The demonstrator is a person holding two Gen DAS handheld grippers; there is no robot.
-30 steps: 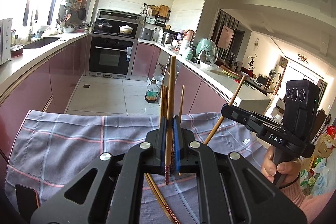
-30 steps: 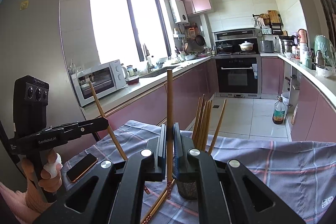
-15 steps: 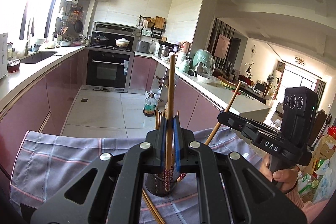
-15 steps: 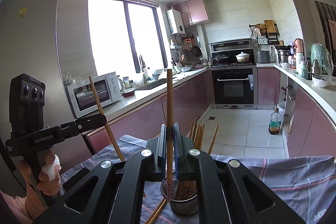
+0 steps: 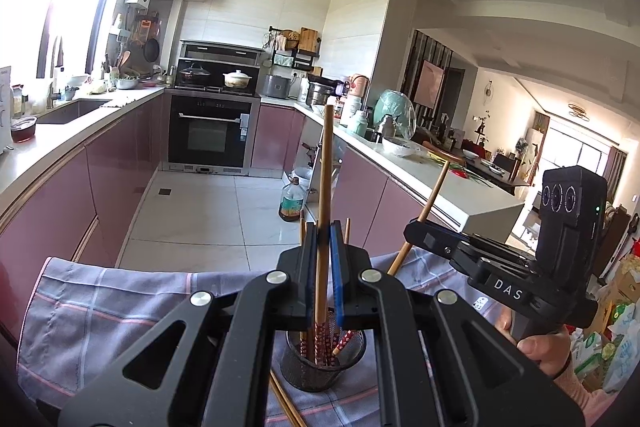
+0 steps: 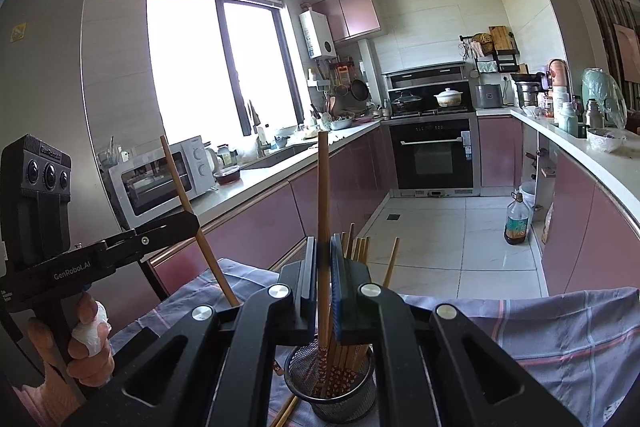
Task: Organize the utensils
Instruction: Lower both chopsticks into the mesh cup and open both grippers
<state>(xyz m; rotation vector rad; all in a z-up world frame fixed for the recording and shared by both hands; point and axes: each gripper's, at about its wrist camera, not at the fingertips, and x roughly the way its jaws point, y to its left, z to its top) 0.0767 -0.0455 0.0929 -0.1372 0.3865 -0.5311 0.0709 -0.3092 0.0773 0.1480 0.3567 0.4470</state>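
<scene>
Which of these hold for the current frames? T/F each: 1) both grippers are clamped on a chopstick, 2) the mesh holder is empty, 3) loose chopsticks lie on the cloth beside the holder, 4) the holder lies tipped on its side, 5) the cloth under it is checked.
1) True. The left gripper and the right gripper are each shut on one chopstick: left chopstick, right chopstick.
2) False. The mesh holder already has several chopsticks standing in it.
3) True. Loose chopsticks lie on the cloth at its base.
4) False. It stands upright.
5) True. The checked cloth is grey-purple with pink and white lines.
</scene>
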